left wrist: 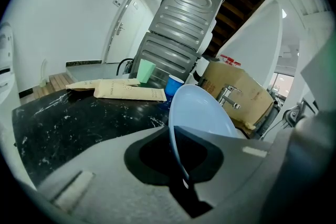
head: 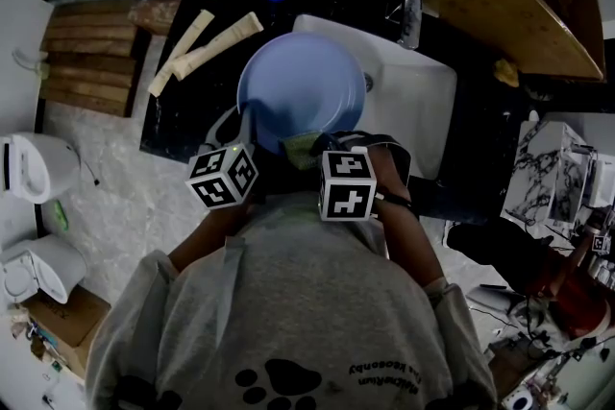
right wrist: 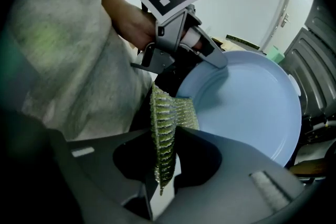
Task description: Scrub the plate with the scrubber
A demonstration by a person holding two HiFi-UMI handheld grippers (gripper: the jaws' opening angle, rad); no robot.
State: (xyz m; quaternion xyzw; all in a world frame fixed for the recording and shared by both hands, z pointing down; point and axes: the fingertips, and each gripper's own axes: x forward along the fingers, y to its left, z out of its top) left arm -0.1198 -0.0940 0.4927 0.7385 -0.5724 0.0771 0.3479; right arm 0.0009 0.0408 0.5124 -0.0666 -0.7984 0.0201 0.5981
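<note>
Where the plate (head: 300,91) is held: partly over the white sink (head: 423,101), tilted up on edge, its face turned toward the right gripper (right wrist: 165,168)
Left gripper (left wrist: 181,165): jaws closed on the plate's near rim; pointed forward and slightly down
Left hand (right wrist: 131,26): wrapped round the gripper's handle, kept close to the body
Right gripper: jaws clamped on the green scrubber (right wrist: 167,123); pointed steeply down
Scrubber: hung at the plate's near rim, beside the left gripper; contact cannot be told
</note>
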